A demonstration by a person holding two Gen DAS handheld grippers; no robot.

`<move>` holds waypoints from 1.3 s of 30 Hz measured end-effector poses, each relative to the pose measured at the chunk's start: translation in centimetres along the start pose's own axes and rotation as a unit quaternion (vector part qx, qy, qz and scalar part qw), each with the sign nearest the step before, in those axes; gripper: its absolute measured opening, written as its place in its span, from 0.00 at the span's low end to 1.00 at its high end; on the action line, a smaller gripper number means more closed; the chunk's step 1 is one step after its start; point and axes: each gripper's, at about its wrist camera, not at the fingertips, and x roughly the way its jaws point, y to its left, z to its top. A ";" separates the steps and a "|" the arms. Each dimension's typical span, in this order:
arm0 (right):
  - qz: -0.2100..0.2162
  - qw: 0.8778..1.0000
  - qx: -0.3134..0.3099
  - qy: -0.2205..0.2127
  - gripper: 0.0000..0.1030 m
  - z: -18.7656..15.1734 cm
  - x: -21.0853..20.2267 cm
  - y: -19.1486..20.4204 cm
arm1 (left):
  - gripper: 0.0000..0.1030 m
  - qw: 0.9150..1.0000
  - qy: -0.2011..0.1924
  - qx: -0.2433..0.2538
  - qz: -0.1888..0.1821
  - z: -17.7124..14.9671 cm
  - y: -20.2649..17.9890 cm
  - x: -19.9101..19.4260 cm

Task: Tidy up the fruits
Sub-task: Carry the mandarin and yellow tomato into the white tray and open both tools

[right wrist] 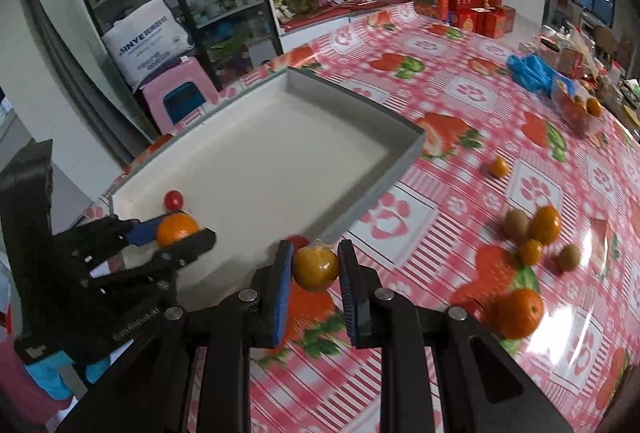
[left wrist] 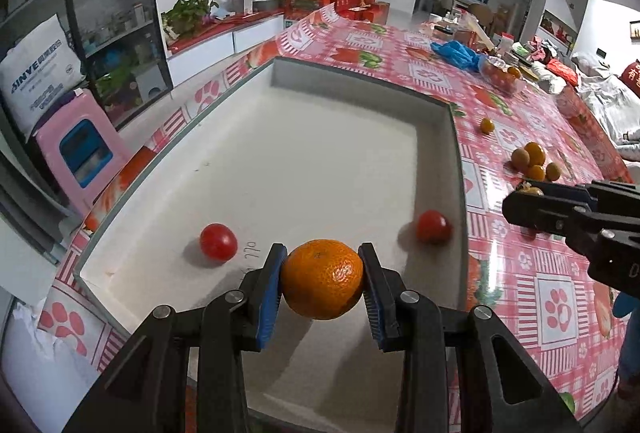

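So, the hard-to-see stuff first: in the left wrist view the right gripper [left wrist: 520, 211] is cut off by the frame edge, and only a sliver of what is clamped in it can be seen past the black finger. In the right wrist view the near tomato [right wrist: 298, 242] in the white tray [right wrist: 394, 169] is mostly hidden behind the small orange fruit [right wrist: 316, 269], and the loose fruits on the tablecloth [right wrist: 460, 233] are smeared by blur, so the brownish ones in the fruit cluster [right wrist: 534, 233] can't be told apart with any certainty. The clear bag of fruit [right wrist: 576, 109] further back is too blurred to be sorted out too. Writing-wise, "JINYE" or something close can be read on the white sack [left wrist: 38, 73] by the shelves, though the first letter is shaky, and the smaller print under it is unreadable. A faint pencilled scribble [left wrist: 250, 247] is seen on the tray floor, not legible. Now the grippers: a mandarin [left wrist: 322, 279] is gripped between the blue pads of the left gripper [left wrist: 322, 275] and is held over the near end of the tray, with one tomato [left wrist: 218, 242] to its left and another tomato [left wrist: 434, 226] by the right wall. The small orange fruit is clamped tight in the right gripper, held just outside the tray's near corner.
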 end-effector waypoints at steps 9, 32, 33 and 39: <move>0.018 1.000 -0.009 0.011 0.24 1.4 1.7 1.4 | 0.37 1.000 0.007 -0.005 0.005 0.2 0.9 0.8; 0.030 0.999 -0.009 0.029 0.24 2.0 3.8 2.2 | 0.37 1.000 0.014 0.002 0.016 0.3 1.1 1.6; 0.030 0.999 -0.010 0.030 0.24 2.0 3.8 2.3 | 0.37 1.000 0.014 0.002 0.016 0.4 1.0 1.6; 0.033 0.999 -0.007 0.037 0.25 2.0 4.4 2.2 | 0.37 1.000 0.013 0.007 0.020 0.4 1.0 1.6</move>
